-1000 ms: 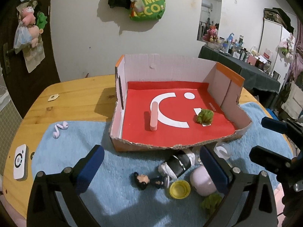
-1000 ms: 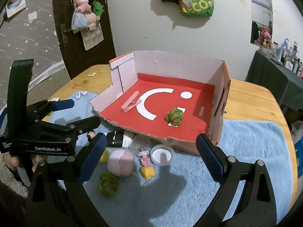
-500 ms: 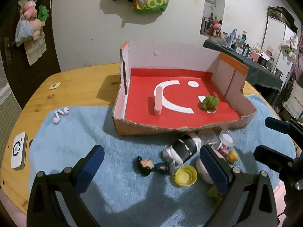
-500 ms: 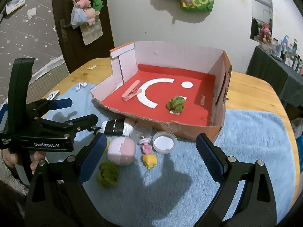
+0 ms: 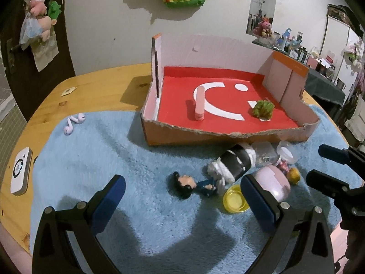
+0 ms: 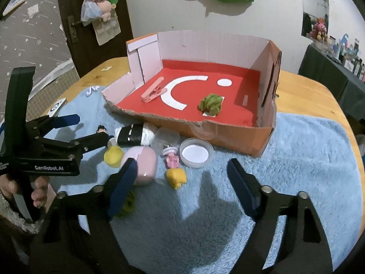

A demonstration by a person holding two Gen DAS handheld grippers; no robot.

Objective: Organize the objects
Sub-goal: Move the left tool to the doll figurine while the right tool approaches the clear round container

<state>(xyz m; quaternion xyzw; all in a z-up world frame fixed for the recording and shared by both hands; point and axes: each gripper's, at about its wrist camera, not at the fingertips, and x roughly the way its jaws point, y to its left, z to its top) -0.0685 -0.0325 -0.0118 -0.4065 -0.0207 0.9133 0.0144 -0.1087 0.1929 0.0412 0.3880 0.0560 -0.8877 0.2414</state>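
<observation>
Clutter is spread on a blue fleece mat (image 6: 308,159) ahead of both pairs of fingers: a pale pink rounded case (image 6: 142,166), a yellow cap (image 5: 235,202), a small dark-haired figurine (image 5: 191,185), a black-and-white bundle (image 5: 232,162), a yellow blob (image 6: 176,176) and a clear lidded cup (image 6: 196,152). Beyond them a torn cardboard tray (image 5: 205,134) with a red floor is seen, holding a pink clothespin (image 6: 154,90) and a green crumpled lump (image 6: 211,104). The left gripper (image 5: 182,196) is held wide with nothing between its pads. The right gripper (image 6: 182,178) is closing, the yellow blob lying in its gap, untouched; the pink case sits against its left finger.
</observation>
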